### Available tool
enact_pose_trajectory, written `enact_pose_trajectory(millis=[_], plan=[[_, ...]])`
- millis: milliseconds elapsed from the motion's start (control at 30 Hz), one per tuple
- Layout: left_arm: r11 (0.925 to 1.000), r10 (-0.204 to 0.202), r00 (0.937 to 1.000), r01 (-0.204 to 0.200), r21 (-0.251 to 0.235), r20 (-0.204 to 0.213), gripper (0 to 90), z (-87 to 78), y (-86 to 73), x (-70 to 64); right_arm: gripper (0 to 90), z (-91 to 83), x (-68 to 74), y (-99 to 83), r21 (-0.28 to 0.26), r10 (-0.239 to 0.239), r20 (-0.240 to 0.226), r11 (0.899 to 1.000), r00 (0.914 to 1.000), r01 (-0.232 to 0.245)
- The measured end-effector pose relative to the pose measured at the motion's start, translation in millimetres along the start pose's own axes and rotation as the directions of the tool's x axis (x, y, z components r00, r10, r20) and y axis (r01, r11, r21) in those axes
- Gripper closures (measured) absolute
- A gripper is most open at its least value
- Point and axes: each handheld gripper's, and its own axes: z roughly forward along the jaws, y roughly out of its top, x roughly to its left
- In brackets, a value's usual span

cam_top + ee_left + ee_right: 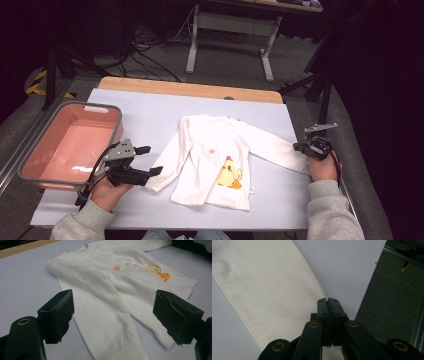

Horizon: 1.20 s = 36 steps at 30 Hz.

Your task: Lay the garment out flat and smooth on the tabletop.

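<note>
A white long-sleeved child's shirt with a yellow chick print lies flat, front up, on the pale table. My left gripper is open, its jaws wide apart just above the lower end of the shirt's left sleeve; the left gripper holds nothing. My right gripper is at the end of the other sleeve. The right gripper has its jaws pressed together right at that sleeve's edge; I cannot tell whether any fabric is pinched.
A pink bin with a grey rim stands at the table's left edge, close behind my left hand. The table's right edge runs just beyond my right gripper, with dark floor past it. A wooden strip borders the far side.
</note>
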Motion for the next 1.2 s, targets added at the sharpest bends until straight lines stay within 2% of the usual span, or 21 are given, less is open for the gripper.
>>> enact_pose_trajectory(millis=[133, 167, 233, 267, 333, 367, 400, 467, 567, 600, 700, 833, 900, 967, 1000, 1033, 1200], plan=[[1.0, 0.0, 1.0, 0.0, -0.001, 0.0, 18.0, -0.1, 0.0, 0.0, 87.9, 1.0, -5.1, 0.7, -0.007, 0.009, 0.029, 1.0, 0.9995, -0.009], [1.0, -0.001, 1.0, 0.001, -0.002, 0.0, 18.0, -0.2, 0.0, 0.1, 85.6, 1.2, -5.0, 0.6, -0.007, 0.006, 0.035, 1.0, 0.9994, -0.006], [1.0, -0.001, 1.0, 0.001, -0.002, 0.0, 18.0, -0.3, 0.0, 0.1, 75.5, 0.5, -3.2, 0.7, -0.012, -0.003, 0.065, 1.0, 0.9979, 0.004], [1.0, -0.002, 1.0, 0.002, -0.002, 0.0, 18.0, -0.3, 0.0, 0.1, 73.6, -0.7, -1.8, 0.6, -0.019, -0.005, 0.065, 1.0, 0.9979, 0.006], [1.0, 0.0, 1.0, 0.0, -0.001, 0.001, 18.0, -0.1, 0.0, 0.2, 68.6, -3.7, 2.6, 0.1, -0.035, -0.01, 0.054, 0.999, 0.9985, 0.012], [1.0, 0.002, 1.0, -0.002, -0.001, 0.0, 18.0, -0.1, 0.1, 0.2, 66.8, -6.2, 9.0, -0.7, -0.05, -0.019, 0.03, 0.999, 0.9994, 0.02], [1.0, 0.0, 1.0, 0.0, -0.001, 0.0, 18.0, 0.0, 0.1, -0.2, 66.8, -6.2, 9.0, -0.7, -0.05, -0.019, 0.03, 0.999, 0.9994, 0.02], [1.0, 0.0, 1.0, 0.0, -0.002, -0.001, 18.0, -0.1, 0.2, -0.6, 66.0, -7.2, 17.2, -2.3, -0.051, -0.042, -0.007, 0.998, 0.9991, 0.042], [1.0, 0.002, 1.0, -0.002, 0.0, -0.001, 18.0, 0.0, 0.2, -0.3, 65.7, -6.1, 29.2, -6.9, -0.05, -0.083, -0.057, 0.996, 0.9949, 0.08], [1.0, 0.001, 1.0, -0.001, 0.0, -0.001, 18.0, 0.1, 0.1, -0.2, 65.6, -4.4, 36.2, -10.3, -0.041, -0.108, -0.08, 0.994, 0.991, 0.105], [1.0, -0.002, 1.0, 0.002, 0.001, 0.001, 18.0, 0.8, 0.0, -0.4, 66.6, -2.1, 42.1, -13.1, -0.03, -0.126, -0.106, 0.992, 0.9863, 0.124], [1.0, 0.0, 1.0, 0.0, 0.001, 0.002, 18.0, 1.9, 0.3, -0.8, 72.2, 5.7, 50.5, -15.2, 0.02, -0.174, -0.134, 0.984, 0.9756, 0.178], [1.0, 0.0, 1.0, 0.0, 0.0, 0.004, 18.0, 2.1, 0.5, -0.7, 74.0, 7.5, 50.8, -15.3, 0.031, -0.176, -0.134, 0.983, 0.9751, 0.182], [1.0, 0.001, 1.0, -0.001, 0.001, 0.005, 18.0, 2.1, 0.6, -0.4, 81.7, 10.0, 50.0, -15.5, 0.047, -0.177, -0.138, 0.982, 0.9745, 0.185], [1.0, 0.001, 1.0, -0.001, 0.0, 0.005, 18.0, 2.2, 0.6, -0.2, 81.7, 10.0, 50.0, -15.5, 0.047, -0.177, -0.138, 0.982, 0.9745, 0.185], [1.0, 0.0, 1.0, 0.0, 0.0, 0.006, 18.0, 2.3, 0.5, 0.0, 86.8, 9.7, 49.5, -15.2, 0.052, -0.185, -0.127, 0.98, 0.9746, 0.193], [1.0, 0.002, 1.0, -0.002, -0.001, 0.008, 18.1, 2.5, 0.9, 0.0, 88.4, 9.2, 47.5, -14.8, 0.062, -0.162, -0.126, 0.983, 0.9787, 0.17]])
